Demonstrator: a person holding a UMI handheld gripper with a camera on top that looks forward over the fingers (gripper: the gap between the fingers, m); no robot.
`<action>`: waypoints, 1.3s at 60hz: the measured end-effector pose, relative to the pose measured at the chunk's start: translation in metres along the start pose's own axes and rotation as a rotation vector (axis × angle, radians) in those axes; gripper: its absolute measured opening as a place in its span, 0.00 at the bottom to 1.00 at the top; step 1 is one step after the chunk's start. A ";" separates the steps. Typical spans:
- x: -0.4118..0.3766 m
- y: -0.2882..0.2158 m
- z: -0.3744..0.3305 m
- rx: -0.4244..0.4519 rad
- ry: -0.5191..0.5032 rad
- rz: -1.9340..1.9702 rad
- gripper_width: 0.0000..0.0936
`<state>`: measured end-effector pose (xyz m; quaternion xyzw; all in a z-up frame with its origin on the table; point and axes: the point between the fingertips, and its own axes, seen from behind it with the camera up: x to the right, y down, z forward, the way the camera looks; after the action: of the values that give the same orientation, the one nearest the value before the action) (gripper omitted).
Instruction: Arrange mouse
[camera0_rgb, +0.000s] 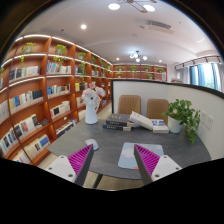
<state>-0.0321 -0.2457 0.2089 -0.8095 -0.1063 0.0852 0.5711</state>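
So the tongs (112, 163) are hanging spread apart over the near edge of the round dark grey worktop (180, 150), magenta pads (80, 159) facing each other with nothing clamped between them.

Just ahead of the tongs, slightly toward the right finger, a pale grey rectangular mouse mat (133, 154) is lying flat on the worktop. Ahead of the left finger there's a small dark rounded thing (92, 144) sitting on the surface, which is probably the mouse, but it's too small and dim for me to be sure. It's sitting apart from the mat, off its left side.

Further beyond the tongs, a stack of dark hardcover books (119, 123) is resting near the far side of the worktop, with a white open book or box (148, 122) leaning just to the right of it. Past the right finger a leafy green potted plant in a white pot (184, 115) is standing at the worktop's edge.

Off to the left, tall wooden bookshelves full of books (40, 95) are running along the wall, and a white figure-like statue (92, 103) is standing in front of them. Two tan chairs (130, 104) are sitting behind the worktop.
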 end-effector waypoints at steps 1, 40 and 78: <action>-0.012 -0.015 -0.004 -0.004 0.012 0.000 0.87; -0.121 0.143 0.132 -0.294 0.128 0.077 0.85; -0.119 0.115 0.336 -0.396 0.209 0.098 0.86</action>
<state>-0.2249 -0.0109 -0.0093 -0.9145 -0.0217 0.0060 0.4040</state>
